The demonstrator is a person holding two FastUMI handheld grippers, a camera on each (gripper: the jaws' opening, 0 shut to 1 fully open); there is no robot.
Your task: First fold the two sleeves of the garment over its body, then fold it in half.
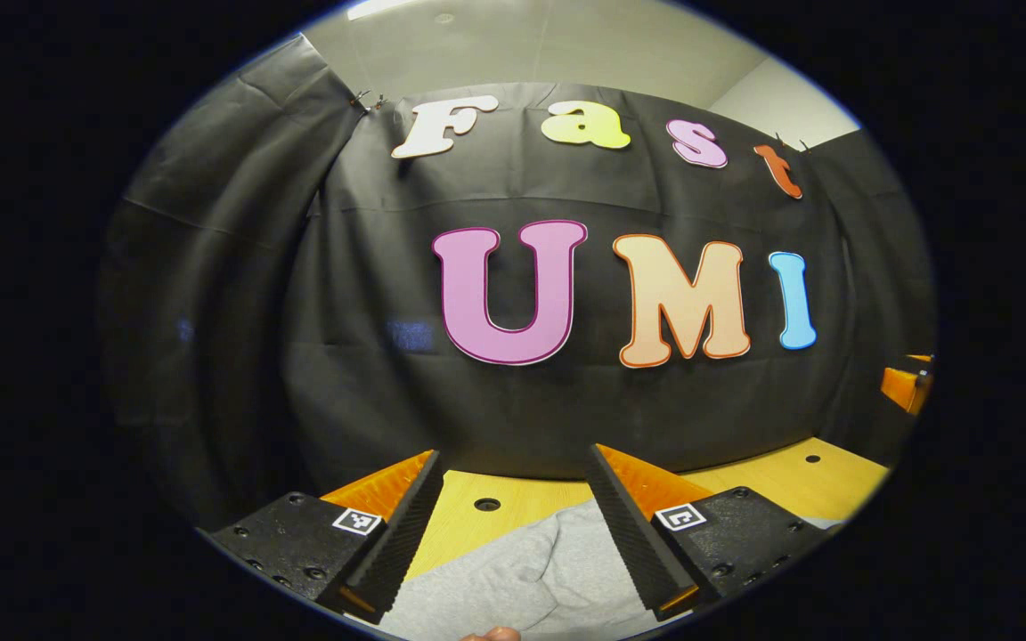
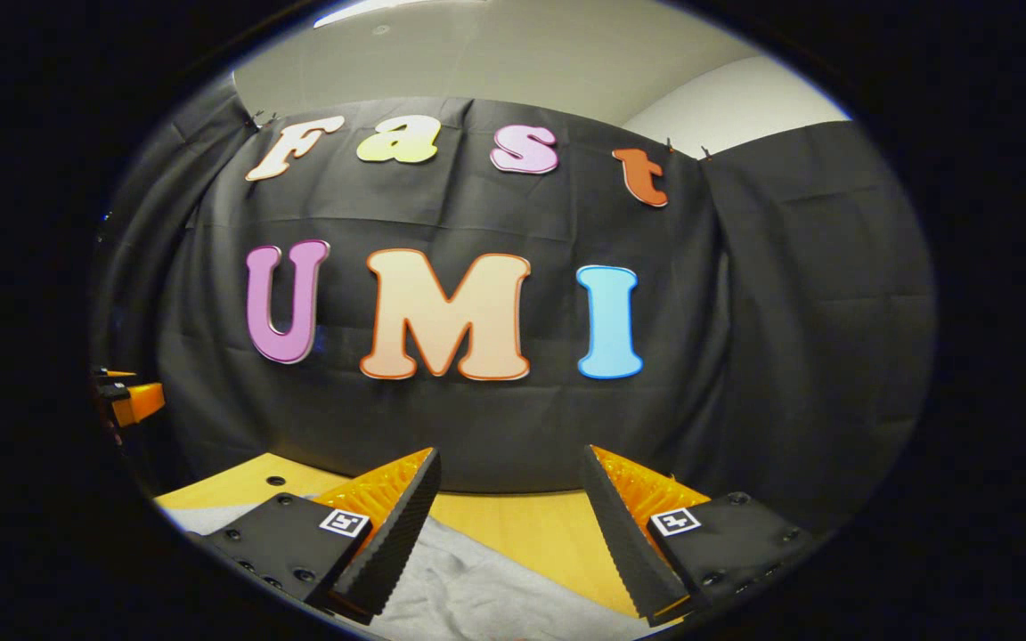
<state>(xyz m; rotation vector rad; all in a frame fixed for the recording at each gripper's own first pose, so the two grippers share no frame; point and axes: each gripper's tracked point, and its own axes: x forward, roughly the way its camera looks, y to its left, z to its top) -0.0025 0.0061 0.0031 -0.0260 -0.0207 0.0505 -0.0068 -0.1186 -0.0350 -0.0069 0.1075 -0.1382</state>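
Both grippers are held level above the table (image 1: pixel 780 485), looking at the booth wall rather than down at the work.

Left gripper (image 1: pixel 513 525): jaws wide apart, nothing between them. The garment (image 1: pixel 522 579), grey and softly creased, lies on the table below and just ahead of the open jaws, its far edge between the two fingers. A fingertip (image 1: pixel 491 634) of the person shows at the bottom edge. The right gripper appears well off to the right of these jaws.

Right gripper (image 2: pixel 508 525): jaws likewise wide apart and empty. The grey cloth lies below them, mostly under the left finger and running off to the left; bare wood lies under the right finger. The left gripper appears far off to the left.

Judgement: no fold is in hand at this moment. Neither sleeve can be made out in either view, so how far the folding stands cannot be told. The step looks like an approach, or a pause between grasps.

Next move calls for tilting both grippers down to the cloth, finding a sleeve end or hem, and closing on a single layer at its edge.
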